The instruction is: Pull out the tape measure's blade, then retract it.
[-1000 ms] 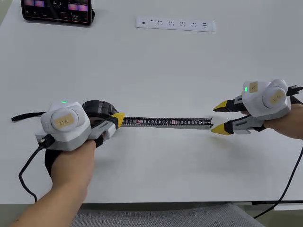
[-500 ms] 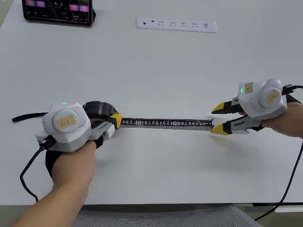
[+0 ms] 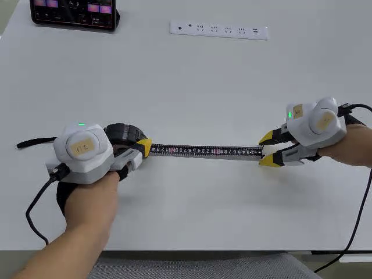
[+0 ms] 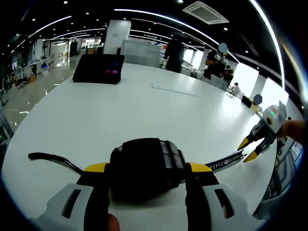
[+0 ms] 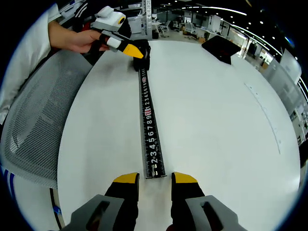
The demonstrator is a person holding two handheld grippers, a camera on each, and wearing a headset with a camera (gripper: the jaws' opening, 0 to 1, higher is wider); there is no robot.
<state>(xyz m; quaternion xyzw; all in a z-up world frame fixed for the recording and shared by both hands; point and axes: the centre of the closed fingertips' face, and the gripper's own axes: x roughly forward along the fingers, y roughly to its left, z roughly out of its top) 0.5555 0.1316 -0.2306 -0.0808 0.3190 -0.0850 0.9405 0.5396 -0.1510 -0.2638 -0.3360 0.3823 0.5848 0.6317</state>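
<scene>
Left gripper: pressed together on the black case of the tape measure, one yellow tip on each flank, at the left of the bench toward the near edge. Holds the case there, strap trailing off to the left. As for the right gripper: spread, one tip on either side of the blade's free end, apparently touching neither edge. Blade drawn out, flat on the bench, numbers up, running from the case's mouth rightward to that open gap.

Likely trouble from here, as a judgement: with nothing pinching the free end, danger of a fast snap back on any slip of the lock, hook banging into the mouth, case jolted in its hold. Equally, danger of a bad bite: closing off-centre on so thin a strip and nudging it sideways or buckling it instead of catching it. Worth keeping the case square to the pull, to spare the blade a twist.

Compared with a second ago: right gripper slightly nearer the blade's end, tips less far apart. Same length of blade out, same clamp on the case at the left. Small shift of the whole head view, down to the camera and not the things.
</scene>
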